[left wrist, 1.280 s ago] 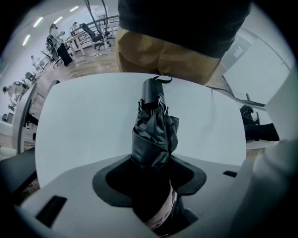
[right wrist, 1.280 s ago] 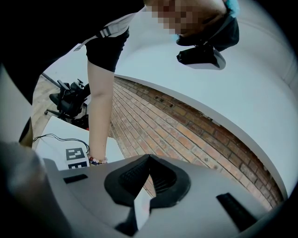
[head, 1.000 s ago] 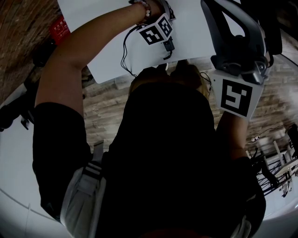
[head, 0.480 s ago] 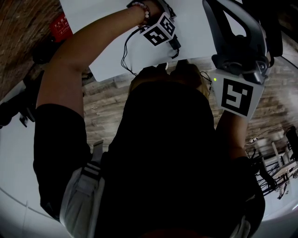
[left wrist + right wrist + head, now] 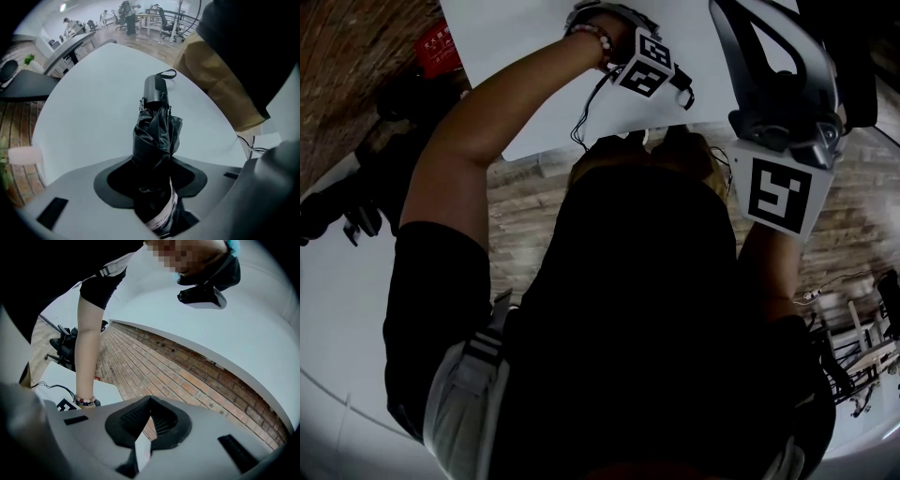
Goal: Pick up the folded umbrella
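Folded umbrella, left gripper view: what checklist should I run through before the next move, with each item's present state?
1. Folded umbrella sits between the left gripper jaws: ok.
2. Pads press on its fabric: ok.
3. Handle strap hangs free of snags: ok.
4. Umbrella is clear of the white table: cannot tell.
5. Right gripper is shut, empty and away from the umbrella: ok.
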`<state>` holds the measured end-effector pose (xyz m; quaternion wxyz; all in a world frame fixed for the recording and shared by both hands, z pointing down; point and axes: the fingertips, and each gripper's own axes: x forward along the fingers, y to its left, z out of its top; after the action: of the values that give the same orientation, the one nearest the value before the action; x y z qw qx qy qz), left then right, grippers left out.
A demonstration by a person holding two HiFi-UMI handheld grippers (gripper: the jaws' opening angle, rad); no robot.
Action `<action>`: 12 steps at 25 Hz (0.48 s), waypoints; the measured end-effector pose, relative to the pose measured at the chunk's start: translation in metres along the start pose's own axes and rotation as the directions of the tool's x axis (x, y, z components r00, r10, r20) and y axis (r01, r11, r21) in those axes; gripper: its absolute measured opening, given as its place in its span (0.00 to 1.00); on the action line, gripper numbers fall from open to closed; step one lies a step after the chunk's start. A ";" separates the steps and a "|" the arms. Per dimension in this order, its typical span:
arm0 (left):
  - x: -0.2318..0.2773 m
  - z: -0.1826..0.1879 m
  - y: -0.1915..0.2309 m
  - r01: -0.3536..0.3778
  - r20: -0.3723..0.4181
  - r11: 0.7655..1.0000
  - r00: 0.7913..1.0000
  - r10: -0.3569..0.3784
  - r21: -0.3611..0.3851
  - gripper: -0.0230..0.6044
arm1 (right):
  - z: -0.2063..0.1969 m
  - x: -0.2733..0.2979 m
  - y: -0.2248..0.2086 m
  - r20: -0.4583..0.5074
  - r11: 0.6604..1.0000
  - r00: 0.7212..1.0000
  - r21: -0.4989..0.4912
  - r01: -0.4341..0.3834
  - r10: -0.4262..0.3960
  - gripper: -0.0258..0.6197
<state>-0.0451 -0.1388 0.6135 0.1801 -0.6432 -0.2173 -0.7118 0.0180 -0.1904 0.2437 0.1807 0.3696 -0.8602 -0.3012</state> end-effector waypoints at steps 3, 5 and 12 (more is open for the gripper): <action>0.001 -0.003 0.001 0.007 0.016 0.993 1.000 -0.005 -0.114 0.37 | 0.004 0.002 0.001 0.011 1.000 1.000 -0.002 0.000 0.000 0.08; 0.001 -0.006 0.000 0.012 0.033 0.983 0.999 -0.006 -0.185 0.37 | 0.007 0.004 -0.001 0.018 1.000 1.000 -0.004 0.003 -0.003 0.08; 0.003 -0.015 0.000 0.039 0.151 0.886 0.988 0.035 -0.461 0.37 | 0.008 0.006 -0.006 0.020 1.000 1.000 -0.007 0.021 -0.021 0.08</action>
<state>-0.0574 -0.1470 0.6154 0.0033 -0.7208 -0.0555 -0.6909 0.0127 -0.1948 0.2342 0.1704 0.3749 -0.8571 -0.3096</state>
